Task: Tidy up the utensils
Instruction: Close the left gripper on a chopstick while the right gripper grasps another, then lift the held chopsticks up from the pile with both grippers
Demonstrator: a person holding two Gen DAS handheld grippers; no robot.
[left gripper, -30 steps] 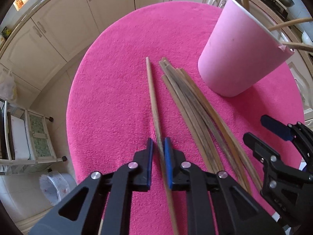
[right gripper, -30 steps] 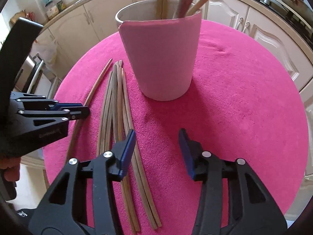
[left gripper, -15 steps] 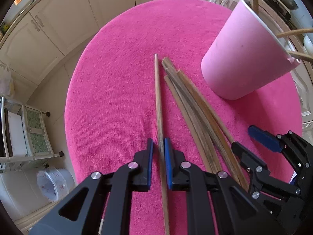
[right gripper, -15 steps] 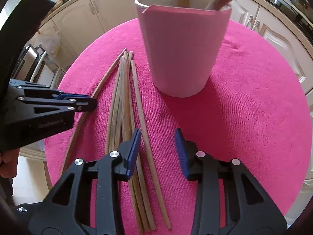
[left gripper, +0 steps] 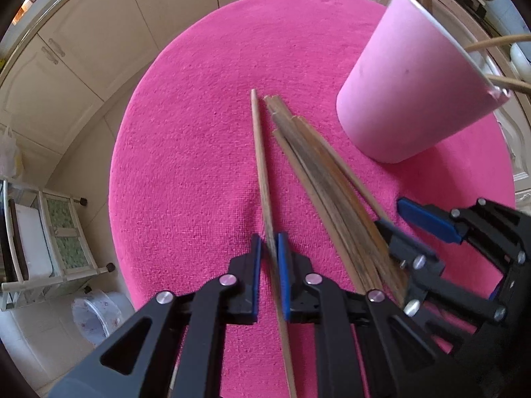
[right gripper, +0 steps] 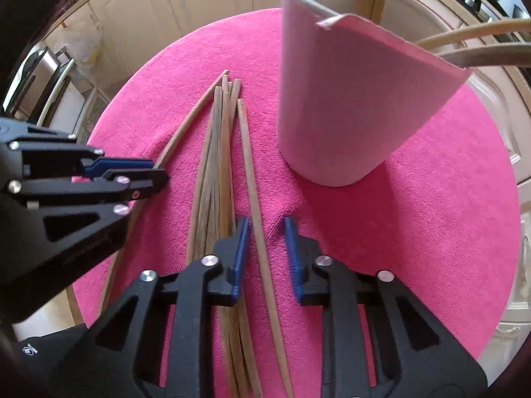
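My left gripper (left gripper: 268, 248) is shut on a single wooden chopstick (left gripper: 260, 159) that points away over the pink round table (left gripper: 186, 165). A bundle of several chopsticks (left gripper: 318, 179) lies just right of it. My right gripper (right gripper: 264, 232) is open, its jaws on either side of one separate chopstick (right gripper: 252, 182) at the bundle's (right gripper: 215, 172) right edge. The pink cup (right gripper: 338, 99), also in the left wrist view (left gripper: 415, 96), stands beyond with several chopsticks in it. The left gripper shows in the right wrist view (right gripper: 142, 175), and the right gripper shows in the left wrist view (left gripper: 398, 215).
Cream kitchen cabinets (left gripper: 83, 49) surround the table. A small rack (left gripper: 49, 238) and a white bin (left gripper: 96, 311) stand on the floor to the left. A plastic bag (right gripper: 83, 49) hangs near the cabinets.
The right gripper has moved left and forward, so its open jaws now straddle the rightmost chopstick. The left gripper keeps its grip on its chopstick and has shifted slightly.
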